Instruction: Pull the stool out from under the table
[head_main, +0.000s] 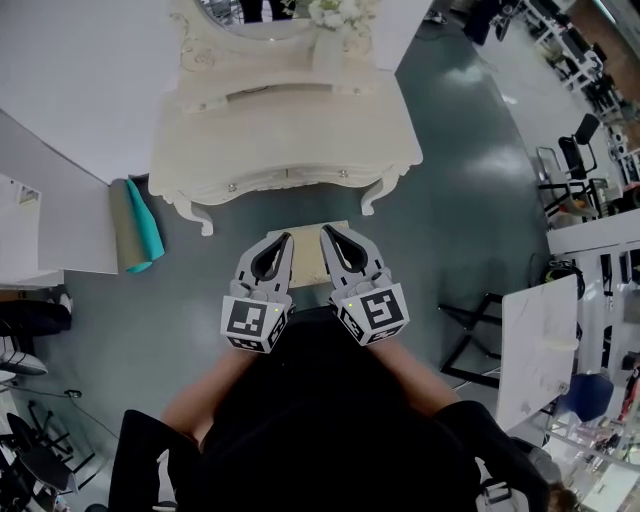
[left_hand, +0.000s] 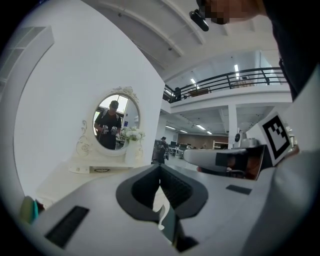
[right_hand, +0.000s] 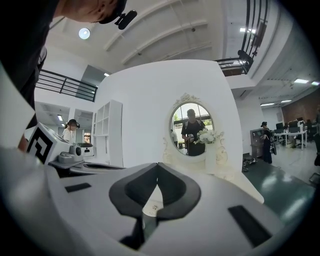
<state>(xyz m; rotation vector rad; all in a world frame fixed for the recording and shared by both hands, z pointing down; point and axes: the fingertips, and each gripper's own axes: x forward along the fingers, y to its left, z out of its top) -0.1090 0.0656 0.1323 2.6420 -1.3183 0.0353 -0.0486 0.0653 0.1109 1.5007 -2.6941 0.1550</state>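
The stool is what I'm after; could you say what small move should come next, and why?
Probably open both jaws and lower them to the stool: the left gripper and right gripper are shut, empty, above its seat by the table.

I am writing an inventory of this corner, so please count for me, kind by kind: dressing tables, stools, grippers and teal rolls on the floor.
dressing table: 1
stool: 1
grippers: 2, the left gripper and the right gripper
teal roll: 1
Total: 5
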